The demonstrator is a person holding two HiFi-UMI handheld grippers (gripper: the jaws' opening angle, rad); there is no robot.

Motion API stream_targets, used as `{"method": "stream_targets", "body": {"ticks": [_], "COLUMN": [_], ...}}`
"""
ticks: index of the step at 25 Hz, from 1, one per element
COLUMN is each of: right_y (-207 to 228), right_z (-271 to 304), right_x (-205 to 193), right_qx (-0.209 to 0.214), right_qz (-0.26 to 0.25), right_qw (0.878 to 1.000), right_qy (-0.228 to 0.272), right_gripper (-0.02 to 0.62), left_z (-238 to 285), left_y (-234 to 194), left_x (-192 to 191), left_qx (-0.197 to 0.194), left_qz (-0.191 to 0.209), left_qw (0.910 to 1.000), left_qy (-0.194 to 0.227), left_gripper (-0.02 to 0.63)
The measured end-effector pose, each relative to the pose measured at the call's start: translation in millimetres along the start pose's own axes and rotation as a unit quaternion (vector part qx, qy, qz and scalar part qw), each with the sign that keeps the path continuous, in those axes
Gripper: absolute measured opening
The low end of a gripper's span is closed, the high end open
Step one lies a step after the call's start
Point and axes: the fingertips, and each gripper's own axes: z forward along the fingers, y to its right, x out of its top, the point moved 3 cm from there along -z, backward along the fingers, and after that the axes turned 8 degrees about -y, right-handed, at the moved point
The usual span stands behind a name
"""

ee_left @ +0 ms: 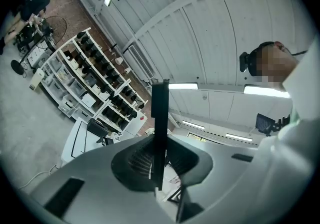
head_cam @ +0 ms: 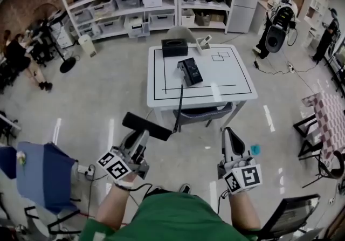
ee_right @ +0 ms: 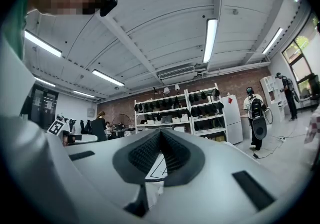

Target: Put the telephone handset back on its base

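The black telephone handset [head_cam: 146,126] is held off the floor in front of the white table [head_cam: 237,81], and my left gripper [head_cam: 141,136] is shut on it. In the left gripper view the handset [ee_left: 159,118] stands as a thin dark bar clamped between the jaws. Its cord [head_cam: 179,105] runs up to the black telephone base [head_cam: 190,70], which lies near the middle of the table. My right gripper [head_cam: 230,136] hovers to the right at about the same height; its jaws meet with nothing between them [ee_right: 160,140].
A black box [head_cam: 174,47] and a small white holder [head_cam: 204,43] sit at the table's far edge. A grey chair [head_cam: 205,113] is tucked under the near side. White shelves [head_cam: 135,2] line the back wall. A person with a backpack [head_cam: 280,19] stands far right.
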Motion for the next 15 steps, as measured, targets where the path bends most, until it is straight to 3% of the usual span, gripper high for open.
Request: {"method": "stream_targets", "body": {"ticks": [9, 15], "right_y": [35.4, 38.4], "right_z": [14.7, 39.6], "right_x": [-15.6, -16.9], "right_qx": [0.027, 0.028], "right_qz": [0.020, 0.017], "right_qw": [0.999, 0.999], "right_qy": [-0.007, -0.011], "right_gripper": [0.020, 0.020], "left_z": [18.7, 35.3], "left_y": [6.0, -17.4], "left_x": [-16.0, -8.8], "left_qx": [0.029, 0.019], "left_qz": [0.006, -0.006], "left_qw": [0.9995, 0.9998], "left_qy": [-0.008, -0.006], "left_gripper": [0.081, 0.081]}}
